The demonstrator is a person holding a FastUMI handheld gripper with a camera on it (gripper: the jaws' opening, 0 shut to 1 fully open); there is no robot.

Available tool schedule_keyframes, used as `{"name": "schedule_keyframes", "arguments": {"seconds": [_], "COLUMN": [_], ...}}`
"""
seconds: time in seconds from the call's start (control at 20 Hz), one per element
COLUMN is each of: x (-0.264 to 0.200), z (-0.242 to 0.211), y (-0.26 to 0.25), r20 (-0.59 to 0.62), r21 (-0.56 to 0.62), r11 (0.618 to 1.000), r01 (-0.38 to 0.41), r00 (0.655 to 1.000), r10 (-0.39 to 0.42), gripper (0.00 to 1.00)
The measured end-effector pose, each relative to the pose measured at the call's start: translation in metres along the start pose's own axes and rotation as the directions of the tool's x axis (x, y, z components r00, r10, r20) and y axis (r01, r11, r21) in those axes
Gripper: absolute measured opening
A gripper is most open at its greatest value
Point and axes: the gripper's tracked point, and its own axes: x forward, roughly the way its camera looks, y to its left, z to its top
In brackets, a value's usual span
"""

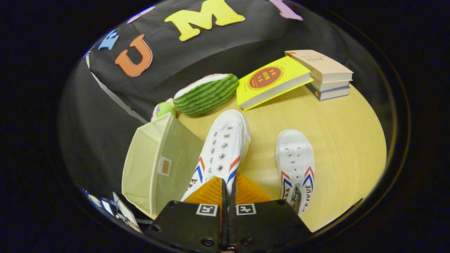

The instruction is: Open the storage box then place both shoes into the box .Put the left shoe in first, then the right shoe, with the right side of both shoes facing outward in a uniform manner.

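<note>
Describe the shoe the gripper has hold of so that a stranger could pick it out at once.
On the round wooden table, an open pale fabric storage box lies beside two white canvas shoes with red and blue stripes. The held shoe is the one next to the box, the gripper shut on its heel end. The other shoe lies apart, untouched.

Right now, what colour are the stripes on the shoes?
Red and blue stripes on the white shoes, clearest in the gripper view.
</note>
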Motion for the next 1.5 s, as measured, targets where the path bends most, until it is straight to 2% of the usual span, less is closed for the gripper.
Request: {"name": "schedule_keyframes", "arguments": {"seconds": [0.3, 0.45, 0.6, 1.0, 1.25, 1.4, 1.45, 1.5], "x": [-0.035, -0.042, -0.039, 0.031, 0.068, 0.078, 0.076, 0.069], "z": [0.005, 0.003, -0.003, -0.032, -0.059, -0.067, -0.063, -0.056], "y": [0.080, 0.120, 0.161, 0.215, 0.229, 0.239, 0.251, 0.268], "r20": [0.068, 0.092, 0.102, 0.074, 0.030, 0.013, 0.035, 0.058], "r21": [-0.040, -0.087, -0.080, -0.002, -0.035, -0.048, -0.058, -0.055], "r11": [0.996, 0.991, 0.988, 0.989, 0.992, 0.987, 0.976, 0.953], "r01": [-0.081, -0.106, -0.135, -0.151, -0.121, -0.151, -0.211, -0.298], "r00": [0.994, 0.989, 0.985, 0.986, 0.992, 0.988, 0.976, 0.952], "r10": [0.084, 0.114, 0.142, 0.151, 0.122, 0.152, 0.213, 0.301], "gripper": [0.06, 0.06, 0.06, 0.05, 0.05, 0.06, 0.16, 0.38]}}
